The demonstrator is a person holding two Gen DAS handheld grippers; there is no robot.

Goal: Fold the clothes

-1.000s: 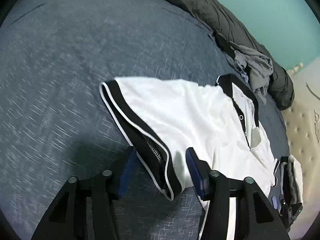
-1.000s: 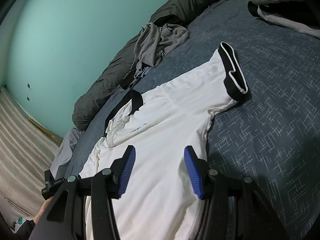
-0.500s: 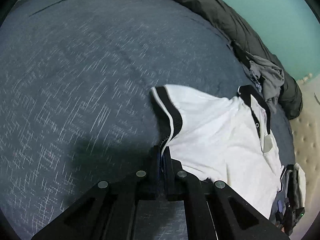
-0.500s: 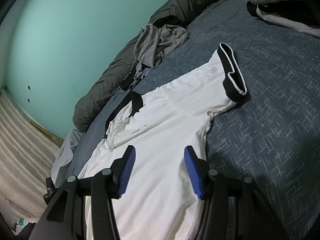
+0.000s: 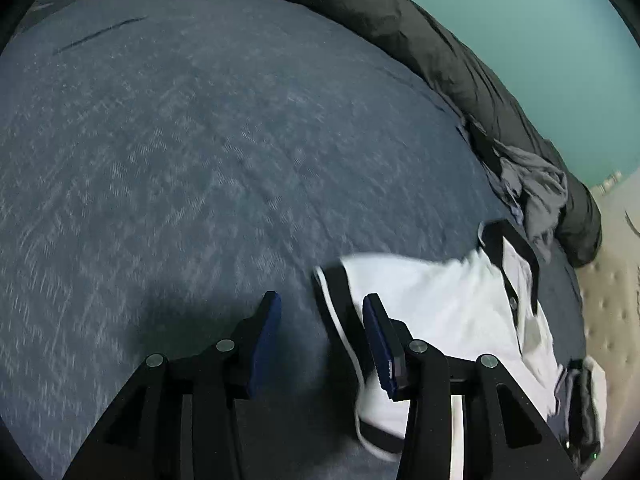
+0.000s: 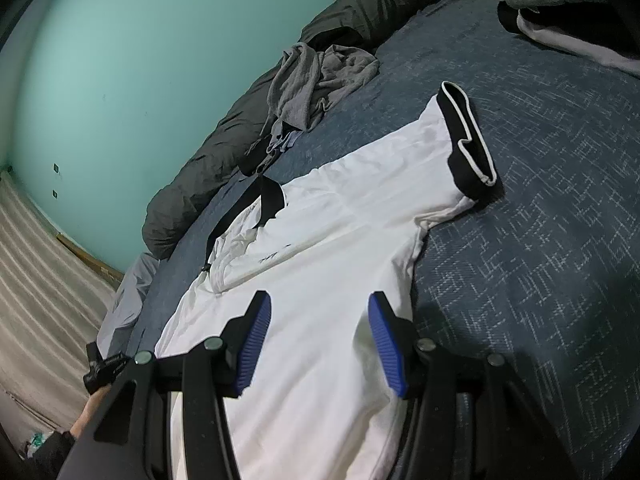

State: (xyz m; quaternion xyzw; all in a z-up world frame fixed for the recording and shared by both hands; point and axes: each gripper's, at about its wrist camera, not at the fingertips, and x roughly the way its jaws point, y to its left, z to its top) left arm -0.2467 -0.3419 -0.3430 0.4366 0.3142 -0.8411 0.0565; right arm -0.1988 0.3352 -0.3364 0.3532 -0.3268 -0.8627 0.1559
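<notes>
A white polo shirt (image 5: 432, 312) with black collar (image 5: 516, 248) lies spread on the dark blue bedspread (image 5: 200, 160). My left gripper (image 5: 320, 316) is open just above its black-cuffed sleeve (image 5: 336, 312), which lies on the bed between the fingers, closer to the right one. In the right wrist view the shirt (image 6: 340, 240) fills the middle. My right gripper (image 6: 320, 312) hovers open over the shirt's body and holds nothing. The other sleeve (image 6: 468, 148) is stretched out far right, its cuff slightly rumpled.
A rolled dark grey duvet (image 5: 420, 40) runs along the teal wall, with a crumpled grey garment (image 6: 320, 76) beside it. A pile of clothes (image 6: 560, 0) sits at the bed's far corner. A beige tufted headboard (image 5: 608, 300) stands past the collar.
My left gripper shut on the sleeve cuff, drew it outward, and has now opened and let it go on the bed. The right gripper has barely moved.
</notes>
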